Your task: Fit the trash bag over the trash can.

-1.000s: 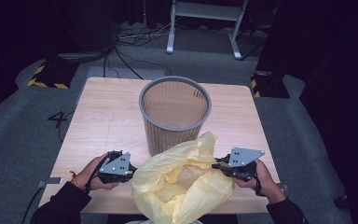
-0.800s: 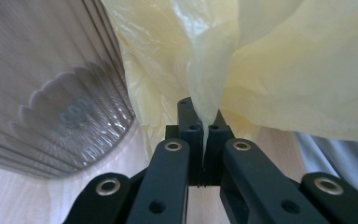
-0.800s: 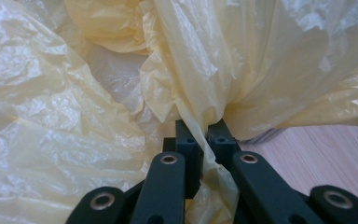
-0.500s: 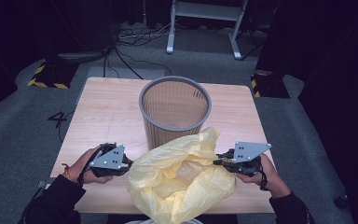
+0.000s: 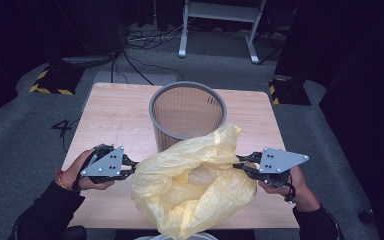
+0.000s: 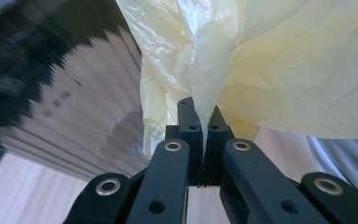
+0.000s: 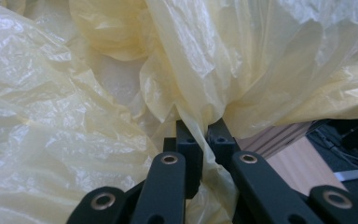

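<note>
A yellow plastic bag (image 5: 195, 185) hangs stretched between my two grippers over the near half of the table, its mouth spread wide and facing up. My left gripper (image 5: 132, 165) is shut on the bag's left rim, and the pinched film (image 6: 205, 93) rises straight from its closed jaws. My right gripper (image 5: 239, 162) is shut on the bag's right rim (image 7: 200, 126). Just behind the bag stands a grey mesh waste basket (image 5: 187, 117), upright and partly covered by the bag's far edge.
The wooden table (image 5: 115, 120) has bare surface to the left and right of the basket. The bag's bottom droops past the near table edge. Dark floor with cables and a metal stand (image 5: 220, 25) lies beyond the table.
Both grippers have moved apart and slightly up, pulling the bag's mouth wider. The bag now spreads broader in front of the basket.
</note>
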`<action>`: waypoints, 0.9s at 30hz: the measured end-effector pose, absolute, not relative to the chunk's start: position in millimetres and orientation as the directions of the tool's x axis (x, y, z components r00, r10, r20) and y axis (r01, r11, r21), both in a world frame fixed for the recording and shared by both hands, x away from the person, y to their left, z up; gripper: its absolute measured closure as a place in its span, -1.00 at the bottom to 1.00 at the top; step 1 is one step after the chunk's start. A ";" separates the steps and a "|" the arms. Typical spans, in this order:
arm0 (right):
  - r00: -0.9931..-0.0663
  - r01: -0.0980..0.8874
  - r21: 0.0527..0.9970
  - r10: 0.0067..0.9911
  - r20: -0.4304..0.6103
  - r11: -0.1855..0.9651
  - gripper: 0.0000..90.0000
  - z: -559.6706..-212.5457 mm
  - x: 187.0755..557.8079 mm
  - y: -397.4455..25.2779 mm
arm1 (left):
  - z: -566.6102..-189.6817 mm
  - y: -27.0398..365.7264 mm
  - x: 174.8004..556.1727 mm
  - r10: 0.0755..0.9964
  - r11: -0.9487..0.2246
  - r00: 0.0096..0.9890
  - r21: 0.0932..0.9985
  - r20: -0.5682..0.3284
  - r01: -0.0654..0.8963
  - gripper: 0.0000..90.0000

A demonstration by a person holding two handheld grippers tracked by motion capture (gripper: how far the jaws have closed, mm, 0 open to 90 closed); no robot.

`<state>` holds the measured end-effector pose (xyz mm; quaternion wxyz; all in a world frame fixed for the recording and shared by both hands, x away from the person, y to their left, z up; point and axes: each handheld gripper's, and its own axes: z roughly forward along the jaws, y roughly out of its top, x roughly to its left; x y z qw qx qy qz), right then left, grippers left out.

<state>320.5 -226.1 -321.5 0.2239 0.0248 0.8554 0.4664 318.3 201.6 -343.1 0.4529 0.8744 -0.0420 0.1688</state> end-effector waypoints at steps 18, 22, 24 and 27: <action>-0.853 -0.233 0.827 0.301 -0.427 0.511 0.94 -280.5 318.7 -225.7 | -296.6 210.1 320.8 0.127 -0.562 0.895 0.774 0.428 -0.291 1.00; -0.846 -0.246 0.835 0.311 -0.433 0.492 0.94 -269.1 320.1 -224.8 | -281.8 211.7 321.7 0.141 -0.564 0.877 0.765 0.459 -0.310 1.00; -0.838 -0.256 0.834 0.318 -0.444 0.489 0.94 -263.1 321.5 -223.3 | -275.2 212.6 323.2 0.155 -0.564 0.869 0.764 0.471 -0.313 1.00; -0.826 -0.259 0.836 0.338 -0.451 0.483 0.94 -255.4 325.4 -221.3 | -266.6 215.2 327.7 0.184 -0.570 0.855 0.762 0.484 -0.308 1.00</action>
